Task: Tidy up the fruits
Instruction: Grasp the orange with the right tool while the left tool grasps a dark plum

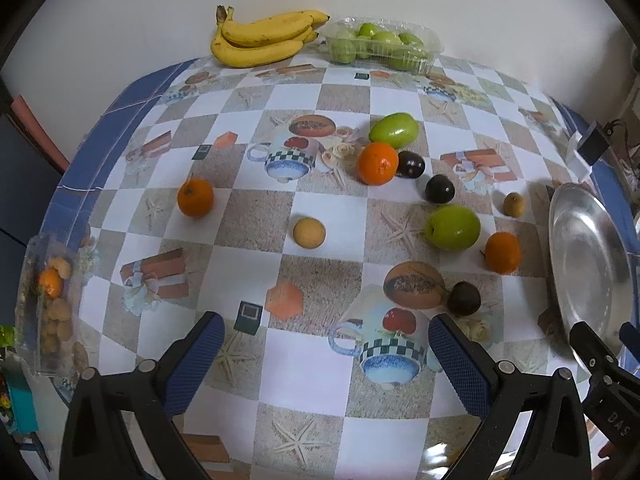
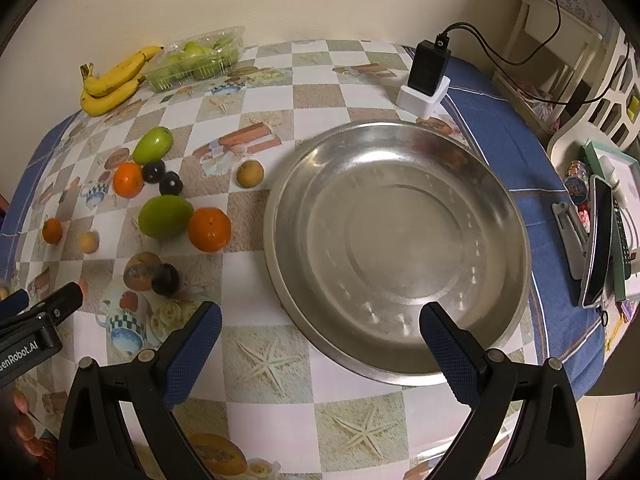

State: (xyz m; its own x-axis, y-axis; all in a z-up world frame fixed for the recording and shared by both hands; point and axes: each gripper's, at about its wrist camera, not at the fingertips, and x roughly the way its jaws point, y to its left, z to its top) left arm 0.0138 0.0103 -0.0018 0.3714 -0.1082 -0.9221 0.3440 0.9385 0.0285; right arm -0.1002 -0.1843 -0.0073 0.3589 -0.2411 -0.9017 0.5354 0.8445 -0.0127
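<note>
left wrist view: left gripper (image 1: 326, 356) jaws apart, nothing held, hovering over the near surface (image 1: 304, 364). right gripper (image 2: 320, 344) jaws also apart and empty, at the near rim of the steel dish (image 2: 496, 208), which holds nothing yet. nearest loose fruit is a dark plum (image 1: 463, 298) just right of left gripper, then an orange (image 1: 502, 252) and a green fruit (image 1: 452, 227) near it, tan round fruit (image 1: 309, 232) mid-surface, another orange (image 1: 195, 197) to the left. farther: orange, two plums and a green fruit in a cluster. far edge: bananas (image 1: 264, 38), clear tray of green fruit (image 1: 382, 44). likely step: first pick. take the near plum, close across its widest part, gently, since it may roll toward the dish.
</note>
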